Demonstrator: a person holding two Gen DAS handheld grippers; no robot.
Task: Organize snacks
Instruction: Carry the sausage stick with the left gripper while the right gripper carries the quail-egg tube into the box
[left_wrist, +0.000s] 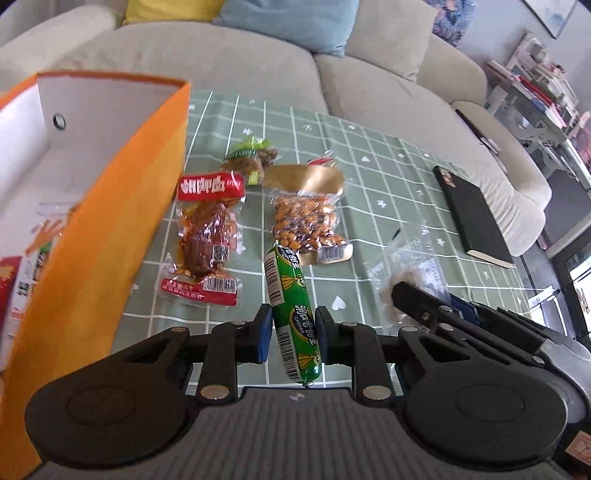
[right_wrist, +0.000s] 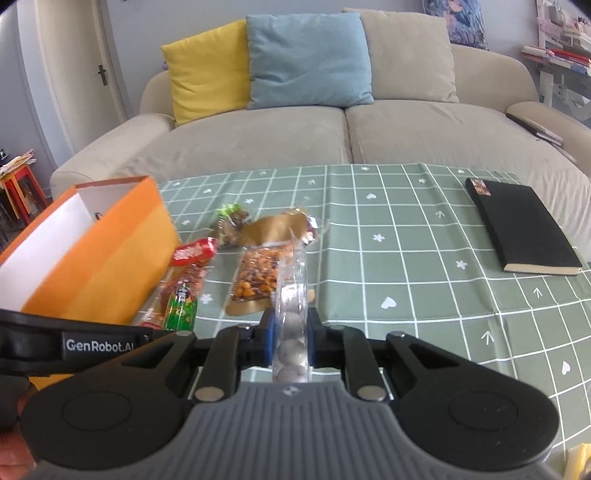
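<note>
Fingers of the left gripper (left_wrist: 293, 328) are clamping a green sausage stick (left_wrist: 291, 310) mid-length above the tablecloth (left_wrist: 388, 192), beside the orange box (left_wrist: 110, 229); it is looking firm, light, slippery. The right gripper (right_wrist: 290, 332) is pinching a clear crinkly pouch of round snacks (right_wrist: 291, 332), probably crushable.

Setting: a home living room. A beige sofa (right_wrist: 332, 125) carries a yellow cushion (right_wrist: 207, 66) and a blue cushion (right_wrist: 306, 59). In front of it, a low surface is covered by a green checked cloth (right_wrist: 424, 229) printed with hearts and flowers. A cluttered shelf (left_wrist: 535, 77) stands at the right; a door (right_wrist: 74, 55) shows at the left.
</note>
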